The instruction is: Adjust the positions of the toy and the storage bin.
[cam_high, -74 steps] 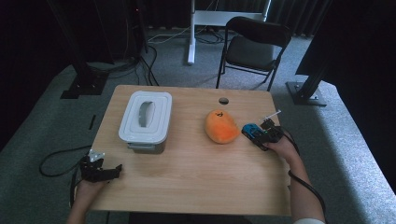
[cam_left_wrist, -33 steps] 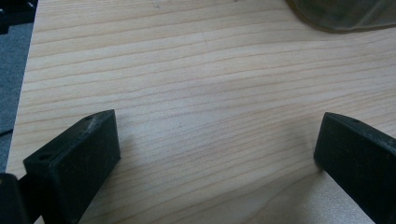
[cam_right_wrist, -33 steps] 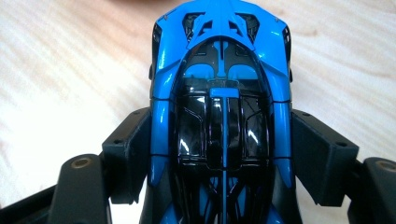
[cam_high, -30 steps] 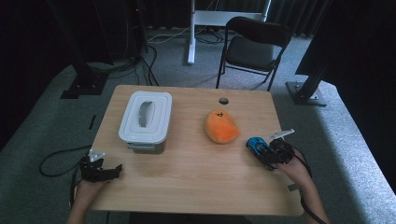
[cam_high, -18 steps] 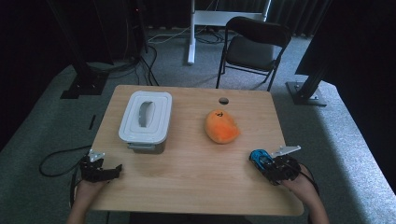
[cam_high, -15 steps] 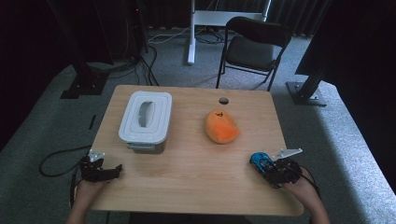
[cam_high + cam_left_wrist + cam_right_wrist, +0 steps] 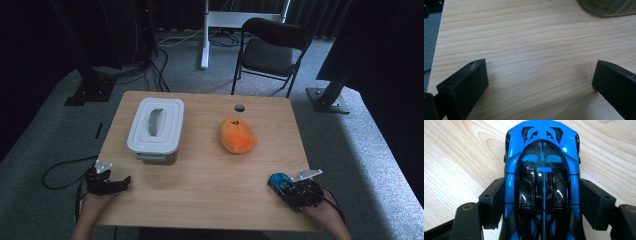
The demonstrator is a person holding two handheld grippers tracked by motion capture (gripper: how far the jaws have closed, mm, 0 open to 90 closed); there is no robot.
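Gripping: right gripper (image 7: pixel 543 202) jaws clamp blue toy car (image 7: pixel 542 170) sides; lower right of high view
Left gripper (image 7: pixel 541 82): jaws wide, empty
Risk: glossy car may slip fwd; table (image 7: pixel 200 185) edge near

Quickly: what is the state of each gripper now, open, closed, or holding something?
Left gripper: open, nothing between its jaws, low over the table.
Right gripper: closed on the blue toy car, jaws against its two sides.

The rear of the glossy blue-and-black toy car (image 7: pixel 542 182) is cut off at the bottom edge, between the right hand-held gripper (image 7: pixel 544 202)'s jaws. Ahead of the left hand-held gripper (image 7: pixel 541 85), a grey translucent container's base (image 7: pixel 609 7) is cropped by the top edge.
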